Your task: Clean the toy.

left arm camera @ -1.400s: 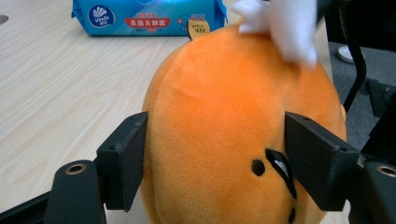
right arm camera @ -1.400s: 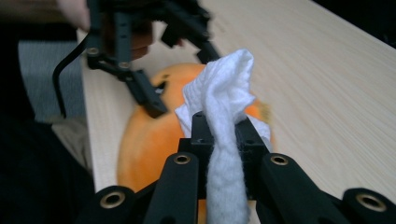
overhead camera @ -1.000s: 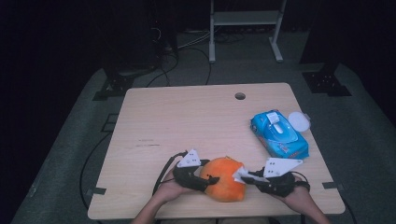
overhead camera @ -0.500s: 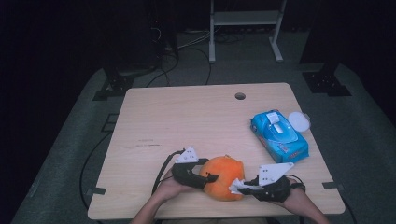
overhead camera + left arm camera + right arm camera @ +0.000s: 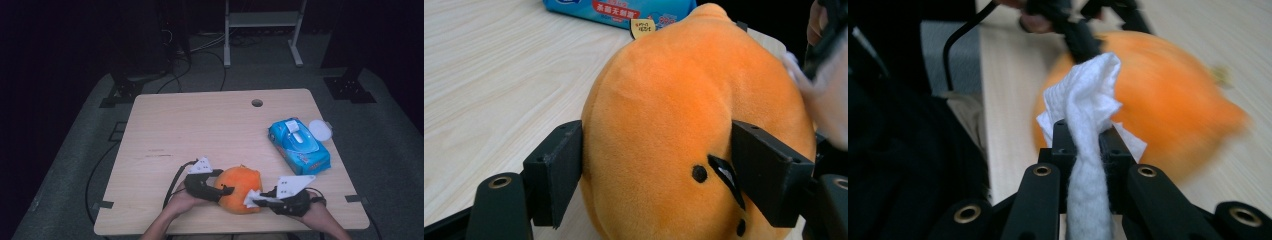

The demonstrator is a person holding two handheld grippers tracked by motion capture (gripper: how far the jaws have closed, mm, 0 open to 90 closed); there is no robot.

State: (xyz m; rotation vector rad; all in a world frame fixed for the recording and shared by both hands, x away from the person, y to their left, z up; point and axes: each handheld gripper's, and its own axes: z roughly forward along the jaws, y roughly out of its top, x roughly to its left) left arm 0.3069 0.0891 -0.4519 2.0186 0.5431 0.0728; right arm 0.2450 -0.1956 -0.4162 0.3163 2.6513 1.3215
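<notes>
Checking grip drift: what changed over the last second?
The left gripper has just been opening its jaws, with the orange plush between them. The right gripper with its white wipe shifted slightly along the plush. The blue wipes pack and white lid stayed put.

Pale wood table point(image 5: 165, 130) under me, round hole point(image 5: 257, 103) near its far edge. To my right, blue wipes pack point(image 5: 299, 145) lies flat, white flap on top. White round lid point(image 5: 320, 131) just beside pack, at table's right edge. Beyond table, grey floor mat point(image 5: 75, 150), white stand legs point(image 5: 260, 35), black cables point(image 5: 200, 60) on floor. Dark all round me.
</notes>
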